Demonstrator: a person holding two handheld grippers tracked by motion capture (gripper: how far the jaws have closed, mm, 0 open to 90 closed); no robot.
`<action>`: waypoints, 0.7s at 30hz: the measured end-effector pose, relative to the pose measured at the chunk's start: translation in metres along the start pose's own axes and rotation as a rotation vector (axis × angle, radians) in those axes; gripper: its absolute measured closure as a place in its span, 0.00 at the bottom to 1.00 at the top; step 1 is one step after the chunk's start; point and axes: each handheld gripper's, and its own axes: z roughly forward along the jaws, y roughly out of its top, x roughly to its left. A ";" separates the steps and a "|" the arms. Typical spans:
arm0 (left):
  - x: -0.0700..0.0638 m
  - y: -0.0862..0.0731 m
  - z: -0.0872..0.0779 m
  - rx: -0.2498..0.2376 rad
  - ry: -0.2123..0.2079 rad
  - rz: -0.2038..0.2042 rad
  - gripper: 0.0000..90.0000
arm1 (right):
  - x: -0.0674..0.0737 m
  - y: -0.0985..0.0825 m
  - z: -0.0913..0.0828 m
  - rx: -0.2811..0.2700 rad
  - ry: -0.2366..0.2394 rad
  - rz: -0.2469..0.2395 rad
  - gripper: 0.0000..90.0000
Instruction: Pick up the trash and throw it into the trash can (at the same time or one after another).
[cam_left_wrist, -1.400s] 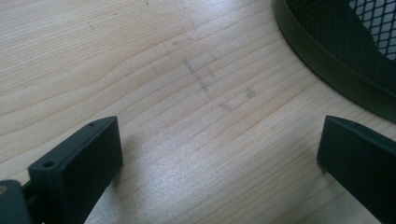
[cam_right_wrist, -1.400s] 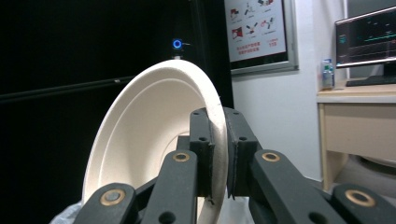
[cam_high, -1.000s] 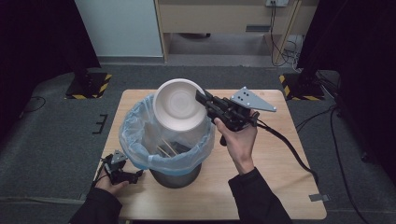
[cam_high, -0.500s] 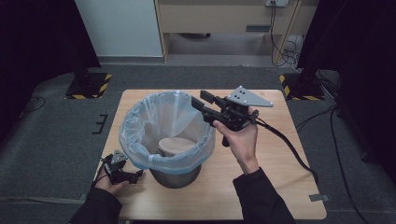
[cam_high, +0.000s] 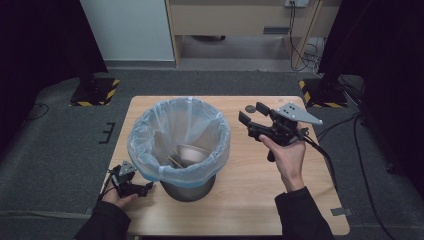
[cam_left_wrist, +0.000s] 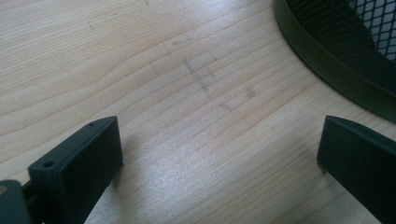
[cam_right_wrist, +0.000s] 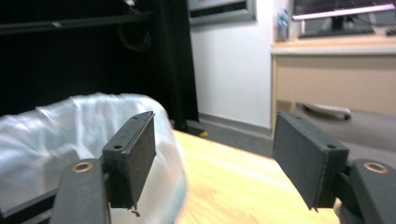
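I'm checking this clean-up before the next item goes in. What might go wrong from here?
1. The right tongs, open with nothing between them, hang beside the thin blue plastic liner of the black mesh bin; a sideways swing might snag it.
2. The small dark round object lies on the wooden table just beyond those tongs and might get knocked.

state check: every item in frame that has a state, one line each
bin: upright on the table, lined with a blue bag
bag: open, folded over the bin's rim
bowl: inside the bin, lying among scraps
right gripper: open, empty, jaws just opened, beside the bin
left gripper: open, empty, low on the table by the bin's base
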 end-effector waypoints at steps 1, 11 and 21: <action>0.000 0.000 0.000 0.000 0.000 0.000 0.00 | -0.003 -0.005 -0.001 0.009 -0.007 0.007 0.32; 0.000 0.000 0.000 0.000 0.000 0.000 0.00 | -0.055 -0.088 -0.024 0.227 -0.096 0.064 0.30; 0.000 0.000 0.000 -0.001 0.001 0.000 0.00 | -0.088 -0.144 -0.038 0.413 -0.164 0.103 0.28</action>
